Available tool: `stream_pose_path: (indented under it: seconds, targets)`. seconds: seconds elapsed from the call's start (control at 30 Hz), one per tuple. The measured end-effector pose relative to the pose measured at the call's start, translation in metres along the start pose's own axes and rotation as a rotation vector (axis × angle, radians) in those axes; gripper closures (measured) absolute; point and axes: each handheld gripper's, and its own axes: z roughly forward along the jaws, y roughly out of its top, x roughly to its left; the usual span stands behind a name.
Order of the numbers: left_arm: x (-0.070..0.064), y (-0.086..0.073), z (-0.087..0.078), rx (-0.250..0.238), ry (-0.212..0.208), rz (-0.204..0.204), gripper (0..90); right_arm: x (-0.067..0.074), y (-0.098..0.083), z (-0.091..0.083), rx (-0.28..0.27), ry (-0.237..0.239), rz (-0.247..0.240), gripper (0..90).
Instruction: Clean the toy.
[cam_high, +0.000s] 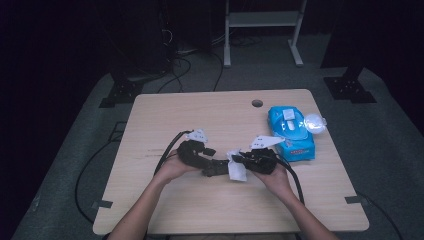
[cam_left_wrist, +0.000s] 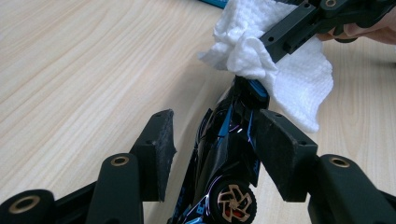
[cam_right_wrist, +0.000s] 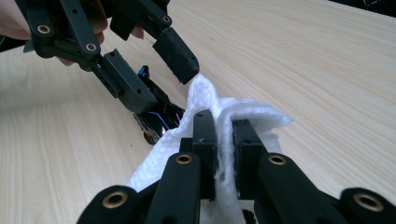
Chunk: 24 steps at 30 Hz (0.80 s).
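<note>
Both forearms came in from the near edge of the pale wooden table (cam_high: 165, 110), bent inward so that the hands met over its middle, near the small black toy car with blue trim and copper-coloured wheels (cam_left_wrist: 224, 163). On the car's left, the left hand (cam_high: 172, 167) cradled the left tongs (cam_left_wrist: 212, 140) from below, pointing them towards the car. On its right, the right hand (cam_high: 277, 177) gripped the right tongs (cam_right_wrist: 224, 144) from underneath, aimed back at the car.

From above, the car was a dark shape between the two tools, and a bright blue wet-wipe pack (cam_high: 291, 132) lay beyond the car to its right, near the table's far right edge. A small round hole (cam_high: 257, 103) sat in the table's far side behind the car. Closer in, the left gripper view gave the car's wheel spokes and blue lines, and the right gripper view gave the cloth's weave.

Left tongs stood partly apart around the car, which lay lengthwise between them; the right-hand pad in that view lay against the car's flank, the other stood clear of it. Right tongs were clamped together on a white textured cloth wipe (cam_right_wrist: 243, 116), which draped over the car's far end and touched it.
</note>
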Motion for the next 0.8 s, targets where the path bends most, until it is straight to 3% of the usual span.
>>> stream_pose_path:
  seconds: [0.17,0.27,0.4,0.57,0.67,0.73,0.8]
  targets:
    - [-0.007,0.0,0.0,0.019,0.001,0.029,45.4,0.005,-0.002,-0.004,0.0,0.008,-0.025,81.9]
    - [-0.014,-0.001,0.002,0.034,-0.002,0.042,41.5,0.007,-0.006,-0.009,-0.017,0.038,-0.003,82.0]
    - [-0.024,-0.003,0.007,0.077,-0.013,0.077,37.2,0.014,-0.013,-0.015,-0.016,0.063,-0.009,82.0]
    - [-0.036,-0.007,0.021,0.153,-0.012,0.155,32.2,0.023,-0.023,-0.017,0.029,0.071,-0.039,81.7]
    - [-0.044,-0.011,0.033,0.193,0.026,0.211,29.8,0.024,-0.028,-0.015,0.058,0.077,-0.04,81.5]
    - [-0.048,-0.012,0.036,0.185,0.028,0.232,29.7,0.025,-0.032,-0.011,0.102,0.051,-0.068,81.5]
    - [-0.049,-0.011,0.036,0.18,0.037,0.235,28.9,0.024,-0.037,-0.008,0.124,0.046,-0.065,81.5]
